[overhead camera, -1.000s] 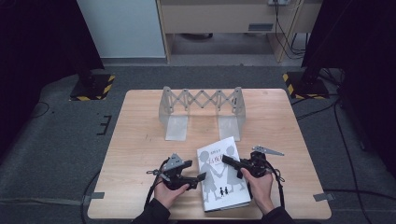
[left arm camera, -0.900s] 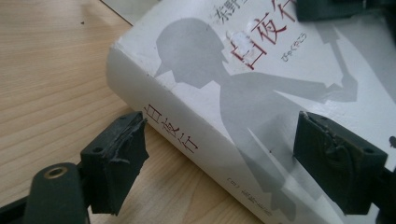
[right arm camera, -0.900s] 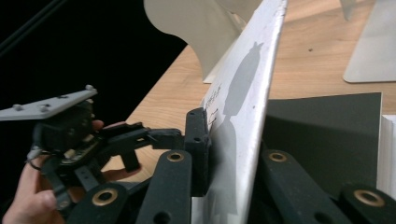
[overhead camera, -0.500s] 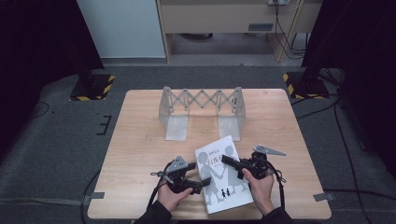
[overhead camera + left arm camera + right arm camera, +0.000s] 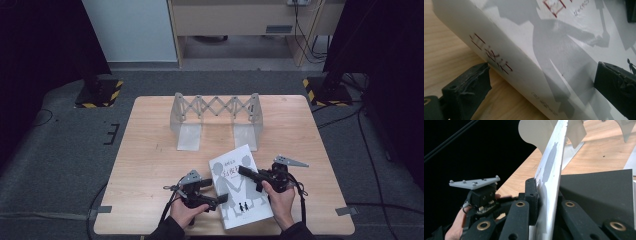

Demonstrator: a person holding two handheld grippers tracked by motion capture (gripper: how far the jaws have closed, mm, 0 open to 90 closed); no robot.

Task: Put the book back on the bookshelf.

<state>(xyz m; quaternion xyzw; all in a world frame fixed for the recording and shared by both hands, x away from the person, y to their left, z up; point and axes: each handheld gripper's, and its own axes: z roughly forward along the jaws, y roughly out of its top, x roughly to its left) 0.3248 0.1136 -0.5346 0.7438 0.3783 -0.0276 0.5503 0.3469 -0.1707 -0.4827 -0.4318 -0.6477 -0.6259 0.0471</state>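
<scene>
At the near edge of the table (image 5: 150,165), toward six o'clock, a white book (image 5: 240,187) lies with its cover up, printed with grey silhouette figures and red characters. The left tongs (image 5: 220,199) sit at the book's nine o'clock side; their jaws have just been opening and now stand wide apart, released. In the left gripper view, one jaw rests on the wood beside the book's spine (image 5: 506,65) and the other hovers over the cover, neither pressing. The right tongs (image 5: 243,172) reach in from three o'clock and are clenched on the book's front cover (image 5: 550,170), which the right gripper view shows lifted nearly upright as a thin sheet between the jaws, with the dark inner page (image 5: 596,195) exposed beside it. Farther off, toward twelve o'clock, a translucent accordion-style rack (image 5: 217,117) stands on the table, well apart from the book.
</scene>
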